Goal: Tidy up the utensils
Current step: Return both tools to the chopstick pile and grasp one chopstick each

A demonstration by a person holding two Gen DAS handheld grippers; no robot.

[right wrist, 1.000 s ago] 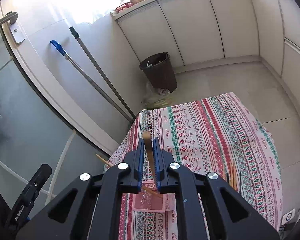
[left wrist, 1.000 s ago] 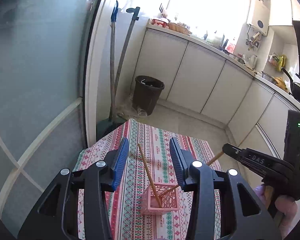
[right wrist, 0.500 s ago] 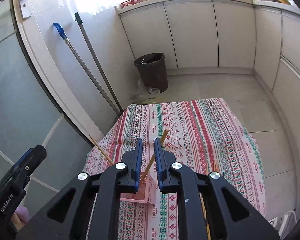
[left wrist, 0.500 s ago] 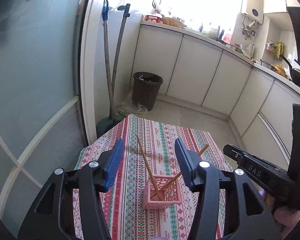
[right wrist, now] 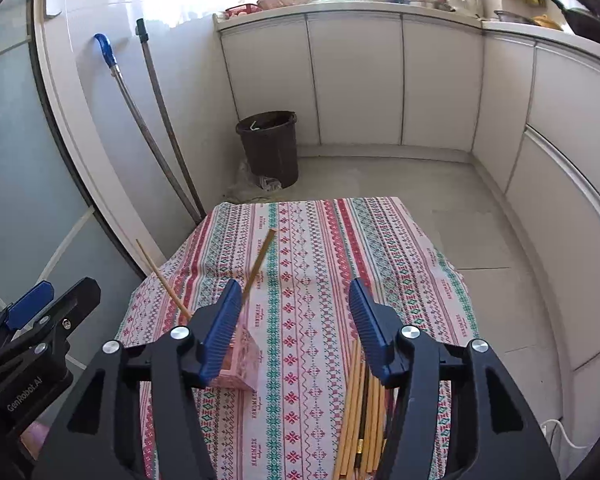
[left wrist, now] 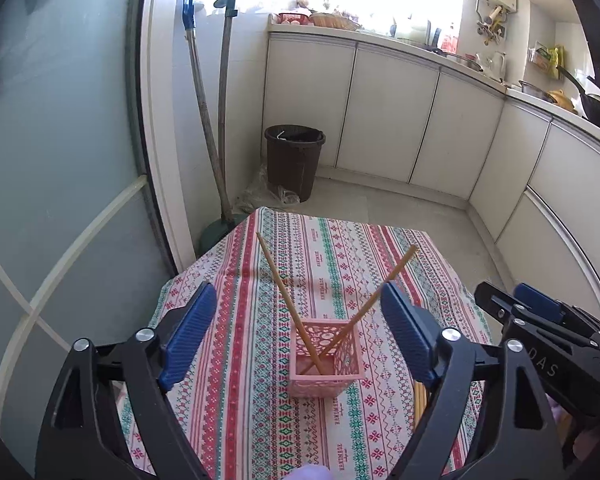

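Right gripper [right wrist: 294, 326]: jaws apart, empty. Pink basket [right wrist: 242, 358] holding two chopsticks [right wrist: 260, 258], crossed. Loose chopstick bundle [right wrist: 360, 412] flat on patterned tablecloth [right wrist: 340, 240].

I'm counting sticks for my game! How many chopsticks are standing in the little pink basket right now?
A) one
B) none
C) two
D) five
C: two chopsticks stand in the pink basket, one chopstick leaning left and the other chopstick leaning right, crossing inside it. More lie in a pile of chopsticks flat on the tablecloth, not in the basket.
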